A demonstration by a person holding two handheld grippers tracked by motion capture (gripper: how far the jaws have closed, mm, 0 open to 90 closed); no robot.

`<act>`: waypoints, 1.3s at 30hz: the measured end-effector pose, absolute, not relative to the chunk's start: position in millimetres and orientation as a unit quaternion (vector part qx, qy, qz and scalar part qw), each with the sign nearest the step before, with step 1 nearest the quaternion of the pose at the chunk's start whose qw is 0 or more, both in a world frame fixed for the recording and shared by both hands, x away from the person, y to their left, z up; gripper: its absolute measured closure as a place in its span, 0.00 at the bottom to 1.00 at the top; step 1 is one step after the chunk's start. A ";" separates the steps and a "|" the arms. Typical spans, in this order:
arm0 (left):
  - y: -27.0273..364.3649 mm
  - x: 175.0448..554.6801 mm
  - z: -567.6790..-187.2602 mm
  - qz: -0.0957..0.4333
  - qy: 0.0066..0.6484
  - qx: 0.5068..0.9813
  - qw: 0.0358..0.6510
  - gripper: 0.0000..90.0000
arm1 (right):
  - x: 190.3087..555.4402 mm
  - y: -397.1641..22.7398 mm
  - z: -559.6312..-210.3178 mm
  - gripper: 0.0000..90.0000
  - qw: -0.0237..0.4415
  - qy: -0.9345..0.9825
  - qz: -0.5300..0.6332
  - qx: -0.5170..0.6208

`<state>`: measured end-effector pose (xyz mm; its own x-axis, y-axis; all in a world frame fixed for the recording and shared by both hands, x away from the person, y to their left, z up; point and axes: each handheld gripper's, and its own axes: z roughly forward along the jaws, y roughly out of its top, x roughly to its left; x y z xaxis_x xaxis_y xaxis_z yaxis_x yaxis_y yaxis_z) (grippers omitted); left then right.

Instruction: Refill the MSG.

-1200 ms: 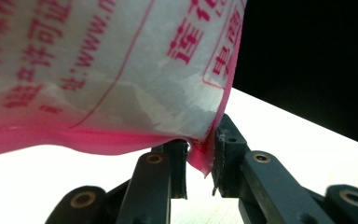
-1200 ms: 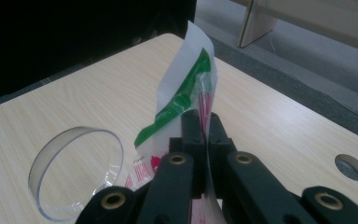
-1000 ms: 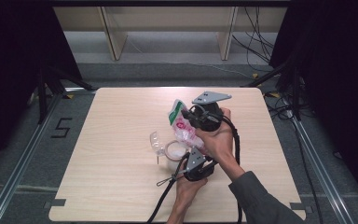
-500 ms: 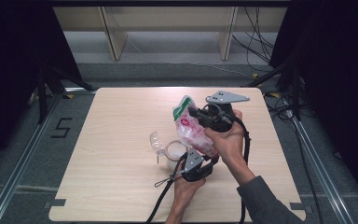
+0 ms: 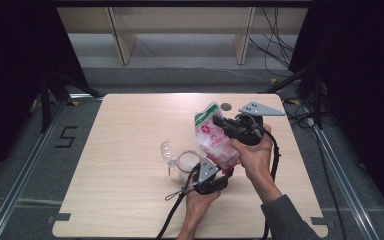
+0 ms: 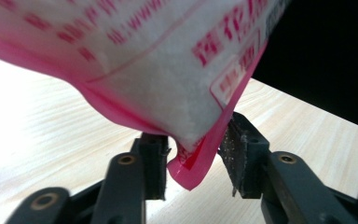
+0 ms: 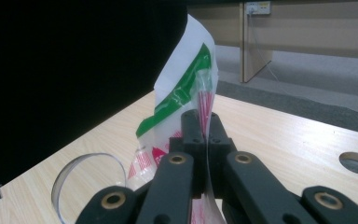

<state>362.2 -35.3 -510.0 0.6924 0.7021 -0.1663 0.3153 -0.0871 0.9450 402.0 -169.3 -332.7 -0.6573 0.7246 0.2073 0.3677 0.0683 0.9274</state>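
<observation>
Dark room, pale worktop (image 5: 120, 150). I hold the bag (image 5: 215, 142) tilted above a clear cup (image 5: 180, 159). Right gripper (image 7: 204, 140) jaws clamped on its top edge; left gripper (image 6: 193, 156) jaws have just been opening, apart around the bottom corner. Judging so: lower grip released, pouring or setting down left.

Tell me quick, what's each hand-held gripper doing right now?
Left hand-held gripper: open, jaws have just been opening, the pink bag's bottom corner between them, unpinched.
Right hand-held gripper: shut on the bag's top edge.
</observation>
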 end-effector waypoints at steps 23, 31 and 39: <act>-23.3 346.1 -501.8 0.157 0.376 0.712 0.573 0.47 | 396.9 -209.0 -373.5 1.00 0.145 0.678 0.597 0.403; -15.9 337.7 -493.0 0.171 0.362 0.719 0.569 0.47 | 395.8 -222.6 -386.1 1.00 0.146 0.675 0.598 0.408; -1.9 319.1 -481.3 0.182 0.336 0.722 0.577 0.46 | 379.6 -242.4 -398.5 1.00 0.132 0.649 0.627 0.410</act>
